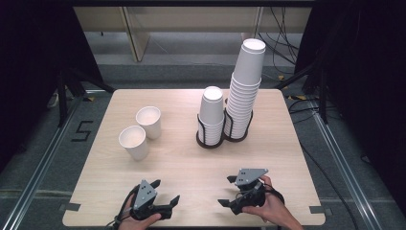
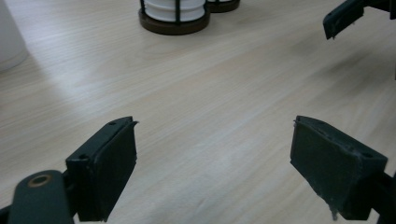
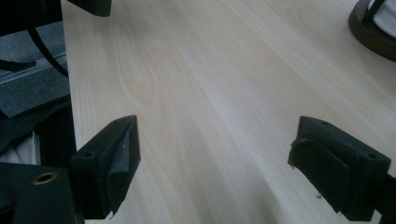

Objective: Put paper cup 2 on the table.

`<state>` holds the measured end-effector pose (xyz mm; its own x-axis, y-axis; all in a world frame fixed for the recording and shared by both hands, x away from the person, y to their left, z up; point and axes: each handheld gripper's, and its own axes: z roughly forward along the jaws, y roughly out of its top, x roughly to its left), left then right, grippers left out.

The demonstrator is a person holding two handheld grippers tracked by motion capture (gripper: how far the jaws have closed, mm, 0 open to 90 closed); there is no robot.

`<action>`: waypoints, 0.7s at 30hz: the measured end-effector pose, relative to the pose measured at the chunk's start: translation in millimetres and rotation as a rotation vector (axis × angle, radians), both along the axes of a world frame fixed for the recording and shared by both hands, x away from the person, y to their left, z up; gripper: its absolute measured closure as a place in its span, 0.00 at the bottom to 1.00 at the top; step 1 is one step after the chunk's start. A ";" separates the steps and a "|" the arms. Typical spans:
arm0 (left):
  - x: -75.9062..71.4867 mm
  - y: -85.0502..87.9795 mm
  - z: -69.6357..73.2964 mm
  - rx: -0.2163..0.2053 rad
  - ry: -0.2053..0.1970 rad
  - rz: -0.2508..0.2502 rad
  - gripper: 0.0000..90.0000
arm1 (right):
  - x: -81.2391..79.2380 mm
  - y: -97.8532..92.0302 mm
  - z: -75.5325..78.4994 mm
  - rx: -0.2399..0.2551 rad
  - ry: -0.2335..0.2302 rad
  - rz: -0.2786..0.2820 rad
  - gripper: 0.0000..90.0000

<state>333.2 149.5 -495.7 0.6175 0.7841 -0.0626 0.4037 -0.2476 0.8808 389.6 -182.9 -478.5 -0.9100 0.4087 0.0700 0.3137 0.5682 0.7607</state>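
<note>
Both grippers, left gripper (image 1: 166,191) and right gripper (image 1: 228,190), sit low in frame near the table's (image 1: 191,163) front edge, jaws apart and empty; bare wood separates them from two loose cups (image 1: 140,130) at centre-left, probably untouched.

The table (image 1: 191,163) looks like pale wood laminate, smooth with a soft sheen and fine grain. The cups (image 1: 148,120) are plain white paper, matt. Their holders (image 1: 209,139) seem dark wood bases with thin black wire. Both gripper pads (image 2: 109,165) look like matt black rubbery plastic, edges a bit ragged.
</note>
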 end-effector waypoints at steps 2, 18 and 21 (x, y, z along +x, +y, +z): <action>-2.6 -4.1 -0.4 -0.012 -0.002 -0.021 0.16 | -4.2 -2.6 0.1 0.006 -0.004 -0.002 0.18; -9.1 -19.8 -1.2 0.080 -0.066 -0.176 0.16 | -26.2 -14.9 -6.9 -0.082 -0.018 -0.013 0.18; -8.6 -20.9 -2.3 0.080 -0.070 -0.192 0.16 | -28.0 -18.0 -8.0 -0.090 -0.014 -0.015 0.18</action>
